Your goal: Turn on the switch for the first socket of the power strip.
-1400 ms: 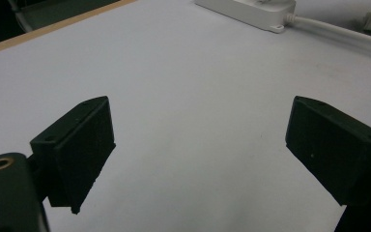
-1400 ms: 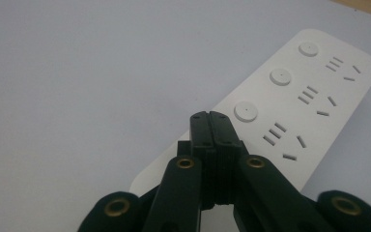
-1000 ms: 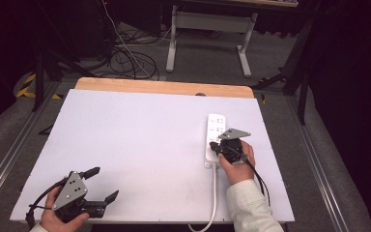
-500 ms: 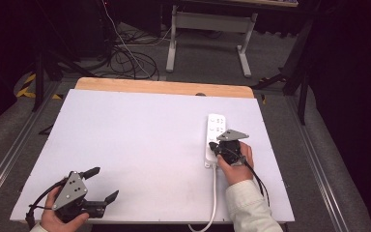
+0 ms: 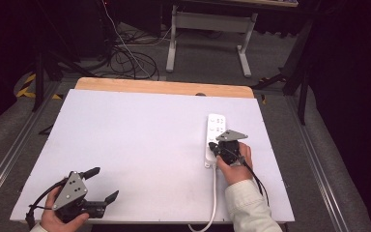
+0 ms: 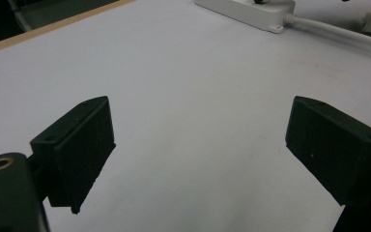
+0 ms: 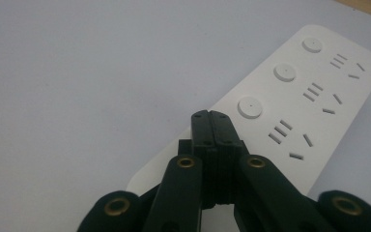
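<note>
Two tongs are in my hands at a white table (image 5: pixel 140 140). From the high view, my left tongs (image 5: pixel 100 186) sit low at the near left corner of the table, jaws spread apart with nothing between them, a grey three-cornered plate on top. My right tongs (image 5: pixel 213 146) rest at the near end of a white power strip (image 5: pixel 215 126) that lies lengthwise on the right side of the table; my right hand (image 5: pixel 234 164) is just behind them. The strip's white cord (image 5: pixel 215 193) runs from its near end toward the table's near edge. Beyond the far wooden edge are a grey floor with dark cables and a metal frame.

Along my left tongs (image 6: pixel 193 145), both black jaws stand wide apart over bare white surface. The power strip (image 6: pixel 251 12) and its cord (image 6: pixel 338 34) lie well apart at the top right.

Along my right tongs (image 7: pixel 214 121), the jaws are pressed together, holding nothing, their tips over the near end of the power strip (image 7: pixel 314 111), just short of the nearest of three round buttons. Whether the tips touch the strip I cannot tell.
</note>
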The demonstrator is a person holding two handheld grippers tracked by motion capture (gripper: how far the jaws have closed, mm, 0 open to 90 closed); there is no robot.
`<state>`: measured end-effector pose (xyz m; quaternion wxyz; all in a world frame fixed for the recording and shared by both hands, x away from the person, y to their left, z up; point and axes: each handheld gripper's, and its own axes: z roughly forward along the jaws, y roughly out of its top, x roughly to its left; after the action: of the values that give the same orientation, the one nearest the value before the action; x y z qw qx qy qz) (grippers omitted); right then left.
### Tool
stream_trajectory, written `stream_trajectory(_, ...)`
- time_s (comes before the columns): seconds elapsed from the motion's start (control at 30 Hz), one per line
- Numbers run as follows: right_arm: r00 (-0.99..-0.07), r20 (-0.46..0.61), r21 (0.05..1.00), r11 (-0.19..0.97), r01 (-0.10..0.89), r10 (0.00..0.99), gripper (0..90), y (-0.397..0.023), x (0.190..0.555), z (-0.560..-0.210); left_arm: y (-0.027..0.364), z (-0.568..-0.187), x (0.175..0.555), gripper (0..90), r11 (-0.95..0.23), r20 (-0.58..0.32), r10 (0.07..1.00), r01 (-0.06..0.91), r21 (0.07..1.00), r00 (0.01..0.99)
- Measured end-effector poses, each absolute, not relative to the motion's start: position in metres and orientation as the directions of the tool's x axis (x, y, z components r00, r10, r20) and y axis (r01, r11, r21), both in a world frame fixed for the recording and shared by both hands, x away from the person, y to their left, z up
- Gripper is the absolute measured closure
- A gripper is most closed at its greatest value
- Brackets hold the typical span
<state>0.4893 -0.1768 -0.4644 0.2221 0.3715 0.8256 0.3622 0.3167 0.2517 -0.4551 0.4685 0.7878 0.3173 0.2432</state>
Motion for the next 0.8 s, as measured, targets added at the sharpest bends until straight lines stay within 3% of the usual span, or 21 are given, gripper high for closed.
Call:
stream_trajectory(0.27, -0.615, -0.129, 0.761, 0.476, 0.442, 0.778, 90.0, -0.1734, 0.4867, -0.4655, 0.2515, -0.4552, 0.3166, 10.7, -0.361, 0.088, 0.728, 0.272, 0.892, 0.680)
stream_trajectory(0.8, -0.601, -0.086, 0.765, 0.439, 0.471, 0.794, 90.0, -0.1753, 0.4881, -0.4670, 0.2515, -0.4556, 0.3168, 10.7, -0.364, 0.090, 0.727, 0.271, 0.891, 0.680)
